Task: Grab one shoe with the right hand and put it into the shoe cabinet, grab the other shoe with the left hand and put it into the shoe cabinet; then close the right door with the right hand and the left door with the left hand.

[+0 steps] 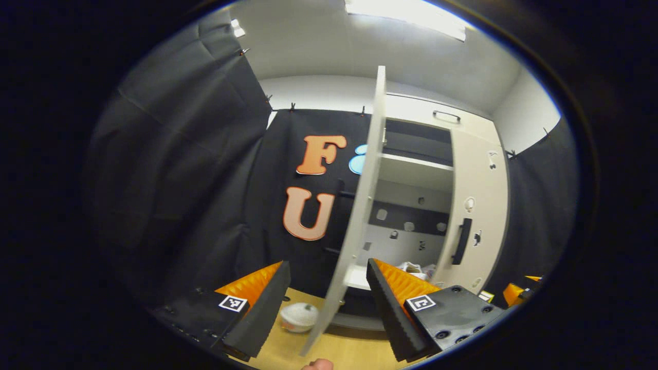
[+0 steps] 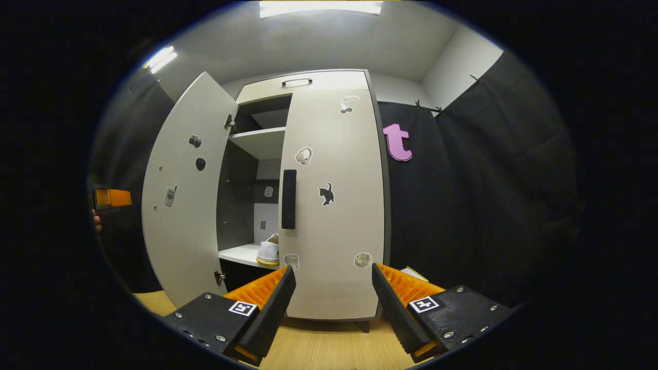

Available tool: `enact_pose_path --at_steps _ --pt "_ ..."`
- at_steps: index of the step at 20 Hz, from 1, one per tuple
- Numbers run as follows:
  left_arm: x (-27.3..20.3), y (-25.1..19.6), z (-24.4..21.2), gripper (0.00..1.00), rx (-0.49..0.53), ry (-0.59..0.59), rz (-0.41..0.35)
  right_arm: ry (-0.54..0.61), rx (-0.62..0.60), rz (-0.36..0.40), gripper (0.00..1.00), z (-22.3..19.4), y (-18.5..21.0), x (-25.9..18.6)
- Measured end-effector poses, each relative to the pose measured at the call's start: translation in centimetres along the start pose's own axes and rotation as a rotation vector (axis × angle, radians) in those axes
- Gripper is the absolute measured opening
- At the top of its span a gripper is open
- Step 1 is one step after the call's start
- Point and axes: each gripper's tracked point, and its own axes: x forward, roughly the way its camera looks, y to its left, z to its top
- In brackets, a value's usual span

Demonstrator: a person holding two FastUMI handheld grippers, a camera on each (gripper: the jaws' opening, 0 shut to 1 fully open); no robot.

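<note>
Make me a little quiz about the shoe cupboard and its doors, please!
1. True or false: the right door of the shoe cabinet is closed.
2. Which door stands open? A) the left door B) the top drawer C) none
3. Fill in: a white ____ sits on the shelf inside the cabinet.

Extra facts: the left tool is open, with the left door's edge between its fingers but not gripped. The right tool is open in front of the right door, holding nothing.

Key: 1 true; 2 A; 3 shoe.
</note>
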Motion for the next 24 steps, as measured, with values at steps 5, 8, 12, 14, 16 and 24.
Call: enact_pose_path --at_steps 5,8,12,14,16,24 --pt "6.1 5.2 -0.8 0.94 0.072 0.033 0.095 -0.001 0.013 -0.012 0.92 0.3 -0.4 -0.3" --pt "8.9 5.2 -2.2 0.96 0.059 0.035 0.089 -0.002 -0.007 -0.022 0.92 0.4 -1.0 -0.6" --pt "9.6 4.7 -2.2 0.96 0.076 0.014 0.087 0.005 -0.007 -0.043 0.92 0.4 -1.7 -0.8" --pt "9.7 4.2 -2.2 0.99 0.084 0.017 0.08 0.013 0.003 -0.05 0.92 0.2 -1.9 -0.7" --pt "9.7 4.0 -2.1 0.91 0.104 0.025 0.074 0.014 0.014 -0.05 0.92 0.2 -1.9 -0.7" --pt "8.5 0.5 -2.8 0.99 0.049 0.045 0.02 0.016 0.03 -0.035 0.92 0.3 -2.0 -0.8"
